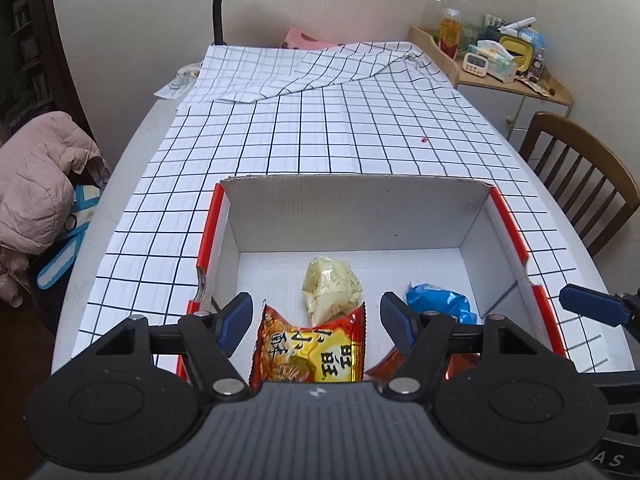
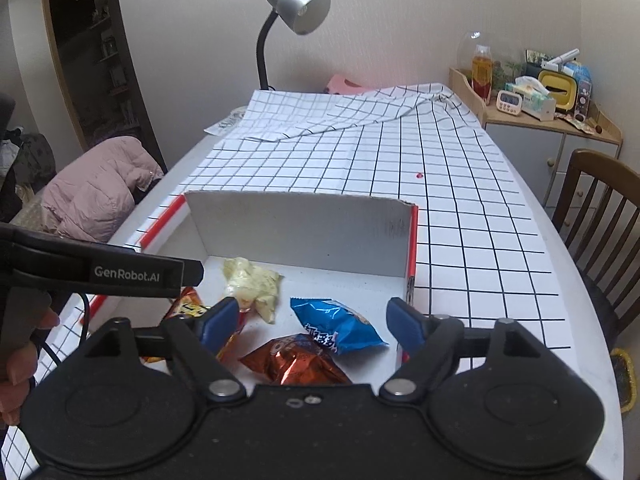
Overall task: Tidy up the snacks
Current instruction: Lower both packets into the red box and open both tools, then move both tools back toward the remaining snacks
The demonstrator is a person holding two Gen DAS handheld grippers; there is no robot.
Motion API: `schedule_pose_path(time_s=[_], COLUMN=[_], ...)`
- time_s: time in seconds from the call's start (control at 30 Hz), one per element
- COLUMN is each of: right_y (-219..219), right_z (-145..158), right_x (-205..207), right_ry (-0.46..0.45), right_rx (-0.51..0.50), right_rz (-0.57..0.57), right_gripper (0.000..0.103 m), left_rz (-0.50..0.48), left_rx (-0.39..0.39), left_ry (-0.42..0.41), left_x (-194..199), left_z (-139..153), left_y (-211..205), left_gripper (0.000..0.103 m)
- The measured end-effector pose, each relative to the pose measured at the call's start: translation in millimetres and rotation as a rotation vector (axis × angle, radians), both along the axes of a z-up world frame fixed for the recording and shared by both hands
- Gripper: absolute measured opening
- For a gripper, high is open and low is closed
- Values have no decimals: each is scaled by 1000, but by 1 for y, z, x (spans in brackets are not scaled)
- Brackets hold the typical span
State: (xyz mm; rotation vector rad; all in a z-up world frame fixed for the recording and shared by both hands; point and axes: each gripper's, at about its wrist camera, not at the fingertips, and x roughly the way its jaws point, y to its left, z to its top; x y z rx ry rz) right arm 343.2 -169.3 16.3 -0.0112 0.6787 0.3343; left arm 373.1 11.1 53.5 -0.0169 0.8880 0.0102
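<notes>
A white cardboard box (image 1: 352, 208) with red outer sides sits on the checked tablecloth. Inside lie a pale yellow snack bag (image 1: 332, 288), a red-and-yellow packet (image 1: 310, 350), a blue packet (image 1: 440, 302) and a shiny red-orange packet (image 2: 296, 362). My left gripper (image 1: 316, 322) hovers open above the red-and-yellow packet, its pads clear of it. My right gripper (image 2: 310, 322) hangs open over the blue packet (image 2: 336, 324) and the shiny packet, gripping nothing. The box (image 2: 296, 228) and the pale bag (image 2: 252, 284) also show in the right wrist view.
A desk lamp (image 2: 298, 12) stands at the table's far end beside folded cloth. A wooden chair (image 1: 580, 176) is on the right, a pink jacket (image 1: 36, 176) on the left. A cluttered side cabinet (image 2: 552, 120) stands far right. A hand (image 2: 16, 360) holds the left tool.
</notes>
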Motion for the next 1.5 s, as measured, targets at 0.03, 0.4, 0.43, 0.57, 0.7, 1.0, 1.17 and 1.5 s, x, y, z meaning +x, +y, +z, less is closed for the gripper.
schedule_pose_path(time_s=[0.03, 0.4, 0.43, 0.57, 0.7, 1.0, 1.17, 1.5], right_y=[0, -8, -9, -12, -15, -22, -20, -11], right_z=[2, 14, 15, 16, 16, 6, -9, -60], right_x=[-4, -48, -53, -72, -91, -132, -155, -185], right_ry=[-6, -45, -49, -63, -68, -77, -73, -11], right_rx=[-3, 7, 10, 22, 40, 59, 47, 29], right_rz=[-1, 23, 30, 55, 75, 138, 174, 200], right_gripper=[85, 96, 97, 99, 100, 102, 102, 102], left_rz=[-1, -31, -35, -55, -70, -107, -127, -108], left_rx=[-1, -31, -33, -46, -60, -98, -119, -131], left_ry=[-5, -50, -52, -66, -88, -109, -112, -45], left_x=[-4, -51, -56, -76, -97, -142, -161, -177], left_z=[2, 20, 21, 26, 30, 20, 6, -39], left_y=[1, 2, 2, 0, -1, 1, 3, 6], left_gripper=[70, 70, 70, 74, 76, 87, 101, 101])
